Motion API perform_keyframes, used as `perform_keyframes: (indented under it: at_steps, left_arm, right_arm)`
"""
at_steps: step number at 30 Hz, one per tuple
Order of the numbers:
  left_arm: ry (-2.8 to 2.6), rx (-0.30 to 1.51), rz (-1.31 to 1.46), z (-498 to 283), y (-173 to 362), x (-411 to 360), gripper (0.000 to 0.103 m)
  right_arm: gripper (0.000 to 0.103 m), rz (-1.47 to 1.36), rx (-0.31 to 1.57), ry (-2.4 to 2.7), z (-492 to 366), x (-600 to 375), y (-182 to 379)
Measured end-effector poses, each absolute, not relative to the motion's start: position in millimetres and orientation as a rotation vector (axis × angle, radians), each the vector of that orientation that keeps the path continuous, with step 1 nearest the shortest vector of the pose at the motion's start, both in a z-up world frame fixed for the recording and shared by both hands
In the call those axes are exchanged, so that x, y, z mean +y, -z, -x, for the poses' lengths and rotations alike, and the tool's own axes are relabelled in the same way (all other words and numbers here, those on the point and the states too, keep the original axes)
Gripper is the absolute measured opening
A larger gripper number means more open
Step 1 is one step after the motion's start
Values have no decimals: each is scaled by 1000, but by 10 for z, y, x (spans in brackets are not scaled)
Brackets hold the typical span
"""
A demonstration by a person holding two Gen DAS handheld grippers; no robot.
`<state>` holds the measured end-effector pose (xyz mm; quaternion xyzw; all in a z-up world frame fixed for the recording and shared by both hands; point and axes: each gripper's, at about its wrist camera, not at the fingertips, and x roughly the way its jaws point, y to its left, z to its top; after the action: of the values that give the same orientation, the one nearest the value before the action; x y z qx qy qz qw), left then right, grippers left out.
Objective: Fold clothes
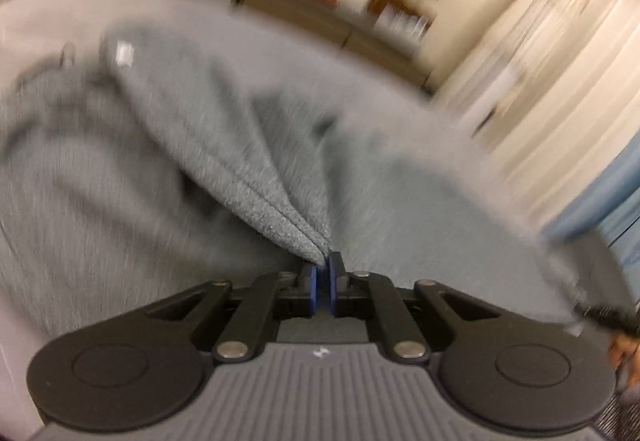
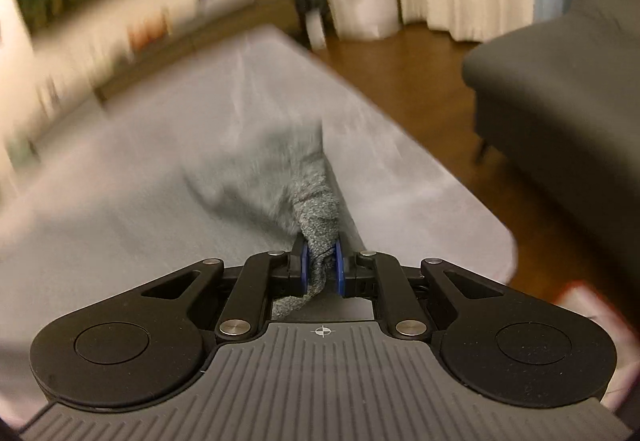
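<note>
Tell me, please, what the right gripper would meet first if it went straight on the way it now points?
The right gripper is already shut on the grey garment, so it would push into that bunched cloth first, then probably the grey-covered table beyond; blur leaves depth unclear.

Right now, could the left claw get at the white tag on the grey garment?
Probably not: the left claw is shut on a fold of the grey garment, and the white tag lies farther along it; it would have to let go first.
</note>
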<state>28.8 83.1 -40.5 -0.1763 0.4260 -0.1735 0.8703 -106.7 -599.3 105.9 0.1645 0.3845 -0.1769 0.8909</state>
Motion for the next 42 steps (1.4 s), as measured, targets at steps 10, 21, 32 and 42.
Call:
perform_keyframes:
  at_steps: [10,21,32,42]
  left_arm:
    - [382,876,360,-281,446,950,16]
    - [240,766,540,-307,219,1631,27]
    - [12,888,559,-1106,509,2172,17]
    - [-9,821,716,-899,596,2552,20]
  right_arm:
    - [52,-215,536,444,1164,-5671,-1433]
    - [40,-26,857,475,546,-5436,-1041]
    - [75,184,496,-117,25,-2695,-1651]
    - [83,403,521,-585,-1243,665,-1420]
